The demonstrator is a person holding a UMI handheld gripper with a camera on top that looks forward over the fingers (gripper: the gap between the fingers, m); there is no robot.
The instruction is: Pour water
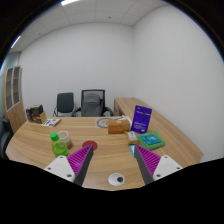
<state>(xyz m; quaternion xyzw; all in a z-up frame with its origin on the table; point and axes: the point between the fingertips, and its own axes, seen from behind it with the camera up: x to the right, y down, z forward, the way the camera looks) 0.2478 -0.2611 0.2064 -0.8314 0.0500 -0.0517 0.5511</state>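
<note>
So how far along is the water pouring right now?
Nothing looks done yet. The claw is open and empty, held above the table. The green bottle stands untouched beyond its fingers. Reaching, gripping and pouring are all left; I can't make out a cup for certain.

Two black office chairs [80, 103] stand beyond the wooden desk [100, 165]. A purple box [142, 118] stands upright on the desk, with a brown cardboard box [118, 126] just beside it.
</note>
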